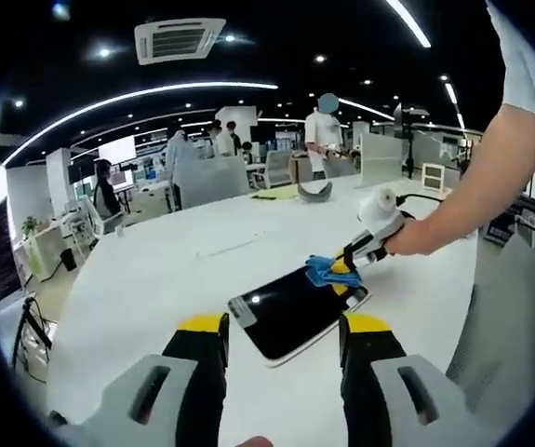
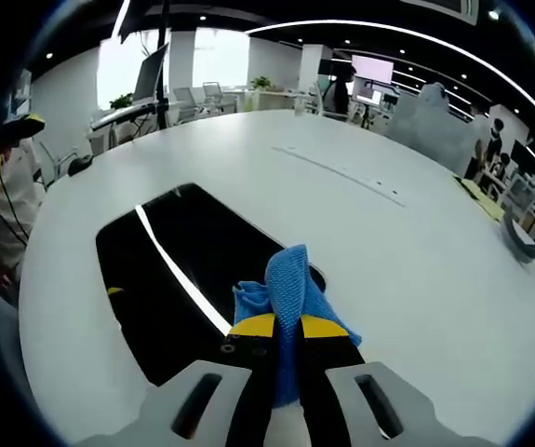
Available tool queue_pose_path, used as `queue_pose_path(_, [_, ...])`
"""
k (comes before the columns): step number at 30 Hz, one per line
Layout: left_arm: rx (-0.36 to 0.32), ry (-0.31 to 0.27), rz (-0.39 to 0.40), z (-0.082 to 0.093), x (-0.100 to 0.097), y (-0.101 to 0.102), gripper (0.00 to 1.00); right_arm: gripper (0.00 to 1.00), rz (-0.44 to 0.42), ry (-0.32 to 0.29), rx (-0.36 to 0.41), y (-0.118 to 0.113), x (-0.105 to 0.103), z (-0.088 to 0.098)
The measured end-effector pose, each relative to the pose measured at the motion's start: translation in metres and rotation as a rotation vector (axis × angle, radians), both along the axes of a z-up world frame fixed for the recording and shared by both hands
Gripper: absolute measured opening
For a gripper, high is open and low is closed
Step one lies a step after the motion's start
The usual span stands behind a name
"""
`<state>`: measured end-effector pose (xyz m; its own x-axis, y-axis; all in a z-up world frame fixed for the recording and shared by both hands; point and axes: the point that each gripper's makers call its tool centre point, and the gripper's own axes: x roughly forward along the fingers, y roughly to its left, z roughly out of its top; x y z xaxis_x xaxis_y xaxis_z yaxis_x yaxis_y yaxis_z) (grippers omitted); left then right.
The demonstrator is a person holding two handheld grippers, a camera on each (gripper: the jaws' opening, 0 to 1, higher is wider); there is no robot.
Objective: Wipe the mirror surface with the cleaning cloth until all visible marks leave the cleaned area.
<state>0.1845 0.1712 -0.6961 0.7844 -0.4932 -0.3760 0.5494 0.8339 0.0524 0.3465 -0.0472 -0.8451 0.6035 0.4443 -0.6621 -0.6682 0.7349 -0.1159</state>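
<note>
In your left gripper view, your left gripper (image 1: pixel 284 337) hangs with its jaws spread and nothing between them, just short of the mirror (image 1: pixel 297 310) lying flat on the white table (image 1: pixel 174 265), while your right gripper (image 1: pixel 353 256) reaches in at the mirror's far edge. Your right gripper view shows the close detail: its jaws are clamped on the blue cloth (image 2: pixel 290 298), which rests on the dark glass. The cloth's lower part is hidden between the jaws, and you cannot make out any marks on the glass.
</note>
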Motion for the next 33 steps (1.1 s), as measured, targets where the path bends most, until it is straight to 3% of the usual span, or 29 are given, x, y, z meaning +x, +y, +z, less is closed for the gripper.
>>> queue_pose_path(3, [-0.013, 0.000, 0.005, 0.0010, 0.0010, 0.0005, 0.51, 0.03, -0.004, 0.000, 0.000, -0.0008, -0.0006, -0.0002])
queue_pose_path(7, [-0.096, -0.004, 0.007, 0.0085, 0.0021, -0.0040, 0.72, 0.03, -0.007, 0.002, -0.002, -0.0015, -0.0018, -0.0001])
queue_pose_path(10, [-0.093, 0.000, 0.008, 0.0073, 0.0021, -0.0027, 0.74, 0.03, -0.012, 0.003, -0.002, -0.0023, -0.0025, -0.0003])
queue_pose_path(13, [-0.117, 0.010, 0.009, 0.0071, 0.0019, -0.0043, 0.91, 0.03, -0.020, 0.005, 0.000, -0.0037, -0.0031, -0.0003])
queue_pose_path(15, [-0.118, 0.011, 0.007, 0.0068, 0.0014, -0.0051, 0.98, 0.03, -0.023, 0.005, -0.001, -0.0046, -0.0033, -0.0005])
queue_pose_path(33, [-0.118, 0.025, -0.010, 0.0030, 0.0000, -0.0064, 0.99, 0.03, -0.036, -0.001, 0.001, -0.0046, -0.0059, -0.0004])
